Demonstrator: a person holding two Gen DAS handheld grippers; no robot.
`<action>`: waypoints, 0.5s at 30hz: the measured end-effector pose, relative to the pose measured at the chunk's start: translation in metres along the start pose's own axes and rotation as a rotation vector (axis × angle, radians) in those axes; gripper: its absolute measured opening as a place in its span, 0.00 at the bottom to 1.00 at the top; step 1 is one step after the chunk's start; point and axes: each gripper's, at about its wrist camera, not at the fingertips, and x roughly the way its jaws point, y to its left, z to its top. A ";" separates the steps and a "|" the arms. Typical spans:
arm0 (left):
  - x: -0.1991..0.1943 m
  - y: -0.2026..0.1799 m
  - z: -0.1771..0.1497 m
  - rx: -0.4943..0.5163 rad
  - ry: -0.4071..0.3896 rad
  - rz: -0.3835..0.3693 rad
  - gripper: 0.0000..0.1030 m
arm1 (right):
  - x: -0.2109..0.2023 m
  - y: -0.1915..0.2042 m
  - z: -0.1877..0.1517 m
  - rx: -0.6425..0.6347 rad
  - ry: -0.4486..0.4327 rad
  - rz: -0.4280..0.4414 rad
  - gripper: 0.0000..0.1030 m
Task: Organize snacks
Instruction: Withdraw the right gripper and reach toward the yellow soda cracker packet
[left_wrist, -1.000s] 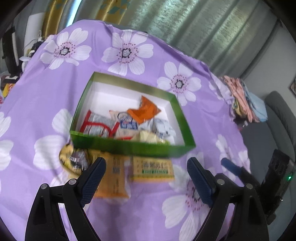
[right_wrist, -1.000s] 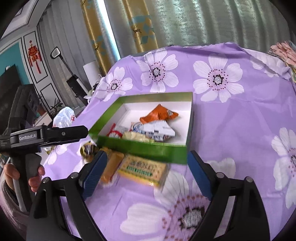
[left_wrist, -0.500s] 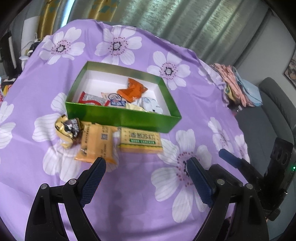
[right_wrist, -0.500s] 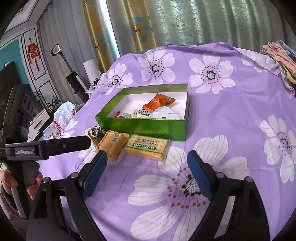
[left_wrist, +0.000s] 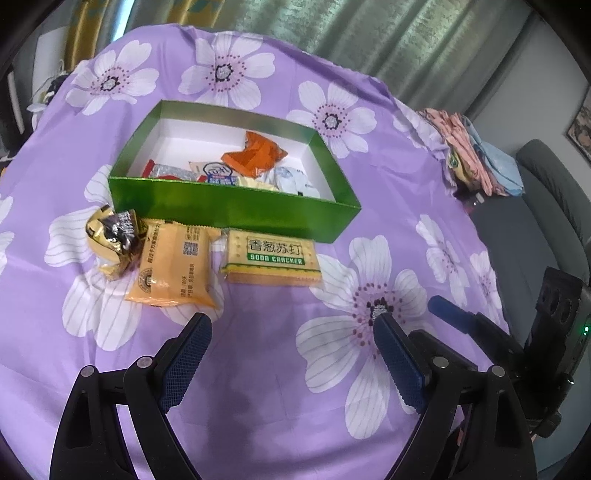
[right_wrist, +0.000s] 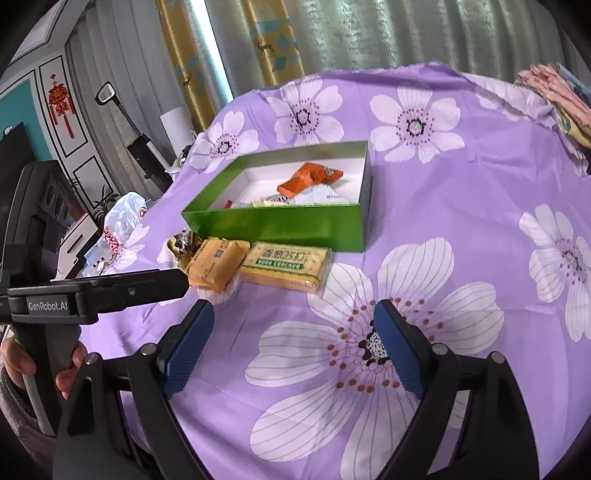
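Both tools, left gripper (left_wrist: 291, 334) and right gripper (right_wrist: 293, 319), are hovering with jaws apart, gripping nothing. Three loose snacks are lying against the green box (left_wrist: 236, 212): soda cracker pack (left_wrist: 271, 256), orange packet (left_wrist: 171, 267), gold wrapper (left_wrist: 110, 236). Its near wall is partly hiding the snacks inside.

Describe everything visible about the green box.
The green box is a shallow, open-topped rectangular tray with glossy green outer walls and a white inside, seemingly cardboard. It sits flat on the purple flowered cloth. Several wrapped snacks lie inside, an orange packet on top. Three more snacks lie outside along its near wall, the cracker pack close against it. Neither gripper touches it.
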 end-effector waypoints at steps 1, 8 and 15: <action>0.003 0.000 -0.001 0.003 0.004 0.003 0.87 | 0.004 -0.002 -0.002 0.005 0.011 0.000 0.86; 0.027 0.004 0.004 0.034 0.032 0.009 0.87 | 0.027 -0.008 -0.010 0.020 0.062 0.010 0.86; 0.060 0.007 0.030 0.054 0.074 0.004 0.87 | 0.047 -0.015 -0.010 0.031 0.095 0.020 0.86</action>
